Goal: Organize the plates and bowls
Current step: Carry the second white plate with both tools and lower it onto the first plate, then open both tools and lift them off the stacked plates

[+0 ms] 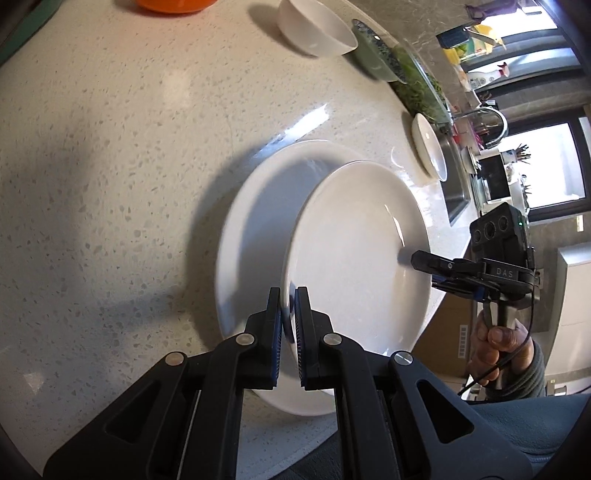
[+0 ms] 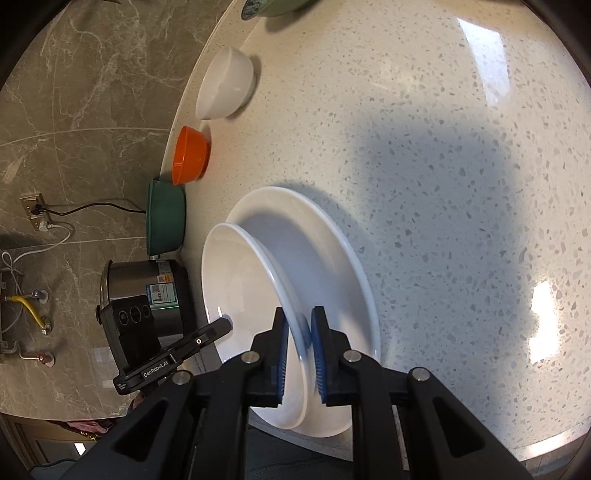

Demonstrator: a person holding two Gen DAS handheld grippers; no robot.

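A white plate [image 1: 354,266] is held just above a larger white plate [image 1: 258,221] that lies on the speckled counter. My left gripper [image 1: 289,306] is shut on the upper plate's near rim. My right gripper [image 2: 299,328] is shut on the same plate's [image 2: 236,295] opposite rim, over the lower plate [image 2: 325,251]. The right gripper also shows in the left wrist view [image 1: 417,260], at the plate's far edge. The left gripper shows in the right wrist view [image 2: 225,325] at the plate's rim.
A white bowl [image 1: 314,29], a green bowl [image 1: 373,55], a small white dish [image 1: 430,147] and an orange bowl [image 1: 170,5] sit along the counter's edge. The right wrist view shows a white bowl [image 2: 225,85], orange bowl [image 2: 190,155], green bowl [image 2: 166,218] and a metal pot [image 2: 147,291].
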